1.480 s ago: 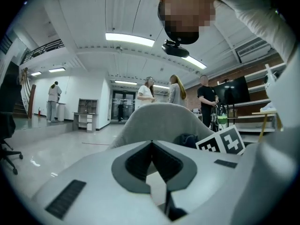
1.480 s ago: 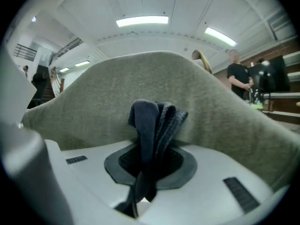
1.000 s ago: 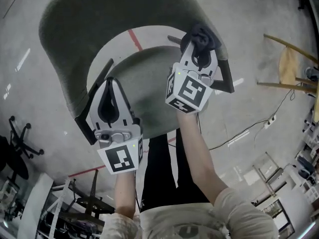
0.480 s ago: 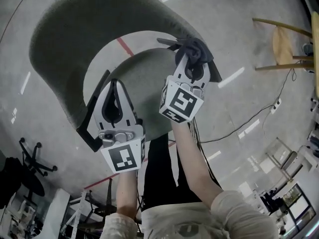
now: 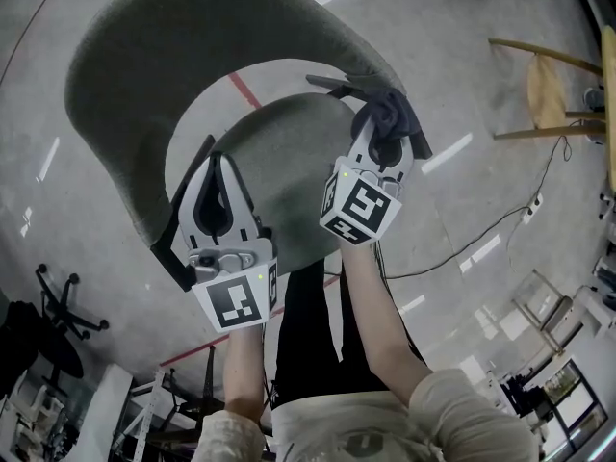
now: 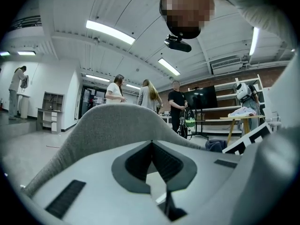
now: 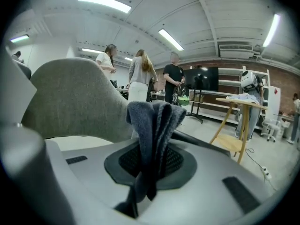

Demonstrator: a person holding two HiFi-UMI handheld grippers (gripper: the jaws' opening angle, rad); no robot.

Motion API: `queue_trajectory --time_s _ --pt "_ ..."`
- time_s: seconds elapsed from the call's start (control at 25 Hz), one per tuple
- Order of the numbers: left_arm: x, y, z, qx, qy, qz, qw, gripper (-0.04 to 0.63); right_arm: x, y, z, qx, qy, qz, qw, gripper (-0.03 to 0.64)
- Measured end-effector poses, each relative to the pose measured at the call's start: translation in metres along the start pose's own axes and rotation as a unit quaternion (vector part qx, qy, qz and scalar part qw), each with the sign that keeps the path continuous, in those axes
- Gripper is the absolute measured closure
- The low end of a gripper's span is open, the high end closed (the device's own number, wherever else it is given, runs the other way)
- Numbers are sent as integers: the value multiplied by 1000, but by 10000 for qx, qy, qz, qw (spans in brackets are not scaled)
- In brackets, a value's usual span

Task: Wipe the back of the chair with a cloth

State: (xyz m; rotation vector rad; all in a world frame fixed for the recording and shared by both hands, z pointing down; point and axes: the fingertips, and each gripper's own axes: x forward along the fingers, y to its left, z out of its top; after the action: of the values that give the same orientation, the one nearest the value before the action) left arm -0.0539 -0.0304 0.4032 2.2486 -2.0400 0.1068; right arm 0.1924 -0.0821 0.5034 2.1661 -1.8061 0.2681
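Where the cloth is: a dark blue-grey cloth (image 7: 152, 123) is pinched in the right tool (image 7: 151, 161), with its folded end standing up past the fingertips.
Right tool: the jaws are clamped onto the cloth. In the head view this tool is raised at arm's length, at the right-hand end of the curved chair back (image 5: 144, 75).
Cloth and chair: in the right gripper view the grey-green chair back rises just behind and to the left of the cloth. Whether the fabric actually touches it cannot be told.
Left tool: the left tool (image 5: 218, 166) has its jaws closed and holds nothing (the tips meet, and a small gap shows lower down between the dark pads).
Left tool position: it is held over the left end of the chair back, beside the right tool. The left gripper view shows the top edge of the back just ahead of the tips.
Chair: the back is one wide, padded arc wrapping around a rounded chair seat (image 5: 279, 162). It is seen from above and stands on a pale grey floor (image 5: 462, 27).
Floor: a short red line (image 5: 241, 89) shows through the gap between back and seat, and a dark cable (image 5: 481, 248) trails off to the right.
Surroundings: a wooden stand (image 5: 549, 94) is well apart on the right. Three people (image 7: 138, 76) stand far off beyond the chair under long ceiling lights.
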Motion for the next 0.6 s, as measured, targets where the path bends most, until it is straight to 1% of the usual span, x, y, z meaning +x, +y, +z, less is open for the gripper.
queue_trajectory --time_s 0.08,0.2,0.28,0.4,0.48,0.52,0.6 --pt "-2 4 1 -43 -6 84 10000 583 -2 8 10 -220 -178 179 9994 558" --pt "-6 9 8 -59 -65 180 9998 583 -7 23 38 -475 -560 456 9963 558" --pt "-9 13 22 -106 -106 261 9995 583 -11 32 64 -427 -745 582 9946 558" --pt "-11 19 60 -117 -268 422 9987 583 -18 46 116 -245 -1012 900 9905 558" --pt "-6 23 93 -102 -443 548 9975 583 -26 60 158 -221 -1227 1258 9842 558" --pt "-4 29 111 -93 -553 646 9963 583 -34 70 182 -239 -1371 1483 9791 558" --pt "-3 46 152 -106 -829 924 9922 583 -53 97 235 -258 -1749 2016 9634 558"
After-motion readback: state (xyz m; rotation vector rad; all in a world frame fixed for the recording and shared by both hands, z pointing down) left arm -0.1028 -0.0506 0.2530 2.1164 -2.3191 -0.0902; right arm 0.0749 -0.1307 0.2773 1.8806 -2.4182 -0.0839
